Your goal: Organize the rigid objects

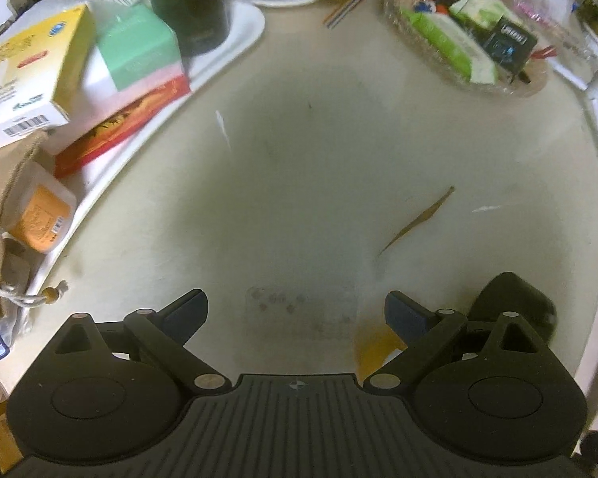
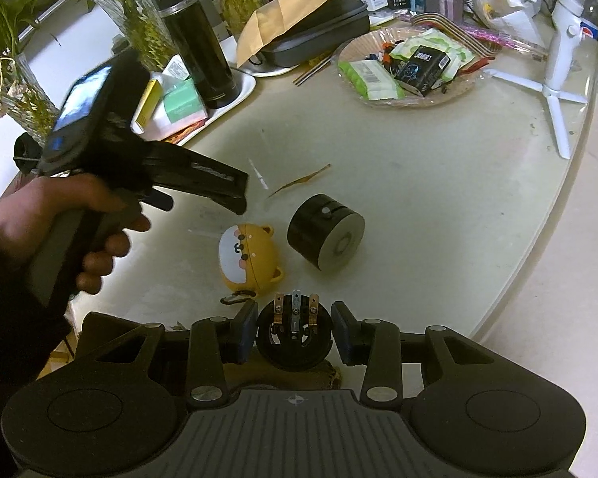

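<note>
In the right wrist view my right gripper (image 2: 294,332) is shut on a round black plug adapter (image 2: 295,338) with metal prongs pointing forward, above the table's near edge. Just ahead lie a yellow bear-shaped case (image 2: 251,255) and a black cylinder (image 2: 325,231) on its side. My left gripper (image 1: 297,312) is open and empty over bare tabletop; in the right wrist view it (image 2: 235,195) hovers left of the yellow case. The cylinder (image 1: 514,302) shows behind its right finger.
A white tray (image 1: 235,44) at the left holds boxes (image 1: 32,67), a black bottle (image 2: 197,40) and a beige pouch (image 1: 4,215). A glass dish (image 2: 410,67) of packets sits at the back. A white tripod (image 2: 558,75) stands at the right. A dry leaf (image 2: 299,179) lies mid-table.
</note>
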Motion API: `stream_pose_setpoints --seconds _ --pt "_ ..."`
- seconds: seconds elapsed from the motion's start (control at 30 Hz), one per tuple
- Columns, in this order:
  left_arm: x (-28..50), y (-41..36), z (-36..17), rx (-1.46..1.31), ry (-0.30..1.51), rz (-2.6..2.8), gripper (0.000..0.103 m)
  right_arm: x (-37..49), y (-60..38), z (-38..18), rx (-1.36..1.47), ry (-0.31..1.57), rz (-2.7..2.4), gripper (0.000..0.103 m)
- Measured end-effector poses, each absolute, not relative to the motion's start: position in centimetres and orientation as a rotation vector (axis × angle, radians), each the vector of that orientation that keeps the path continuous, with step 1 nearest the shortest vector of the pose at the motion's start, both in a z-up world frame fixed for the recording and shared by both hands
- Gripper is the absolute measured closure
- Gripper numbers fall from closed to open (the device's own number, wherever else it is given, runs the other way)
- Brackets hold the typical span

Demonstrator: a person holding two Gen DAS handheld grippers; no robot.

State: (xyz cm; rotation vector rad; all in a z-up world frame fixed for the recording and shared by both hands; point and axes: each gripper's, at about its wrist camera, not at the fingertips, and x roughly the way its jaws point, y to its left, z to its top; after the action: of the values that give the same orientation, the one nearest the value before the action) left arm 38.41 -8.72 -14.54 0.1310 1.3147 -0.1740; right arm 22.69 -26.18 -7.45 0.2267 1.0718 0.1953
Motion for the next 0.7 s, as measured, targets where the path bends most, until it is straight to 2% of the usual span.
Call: stream_pose_setpoints --seconds 0.17,0.23,0.3,0.43,0.53,0.57,0.7 --pt "38.8 -8.8 -15.6 0.148 1.346 -0.144 0.006 22.6 -26.2 -7.7 0.236 1.084 0.207 0.060" --pt "39.0 -8.6 -16.0 0.141 1.354 -0.139 0.008 22.6 -26.3 -7.6 0.237 1.083 0.206 0.060" --pt "39.1 -8.4 -16.4 0.128 1.371 -0.140 0.016 22.6 -26.4 -7.6 0.239 1.082 0.204 0.060" --pt "38.8 -8.6 -16.5 0.147 1.356 -0.145 0.017 22.6 -26.3 -7.6 0.239 1.082 0.205 0.060" --pt "38.7 -8.7 -16.5 0.151 1.343 -0.149 0.025 22.7 -26.2 -7.6 0.237 1.080 0.208 0.060" --pt "38.6 -8.8 -16.3 0.153 1.337 -0.151 0.034 22.7 -26.2 -7.6 0.237 1.080 0.208 0.060" --pt "38.4 -9.0 -16.1 0.171 1.328 -0.155 0.036 22.8 -26.2 -7.6 0.235 1.079 0.204 0.060"
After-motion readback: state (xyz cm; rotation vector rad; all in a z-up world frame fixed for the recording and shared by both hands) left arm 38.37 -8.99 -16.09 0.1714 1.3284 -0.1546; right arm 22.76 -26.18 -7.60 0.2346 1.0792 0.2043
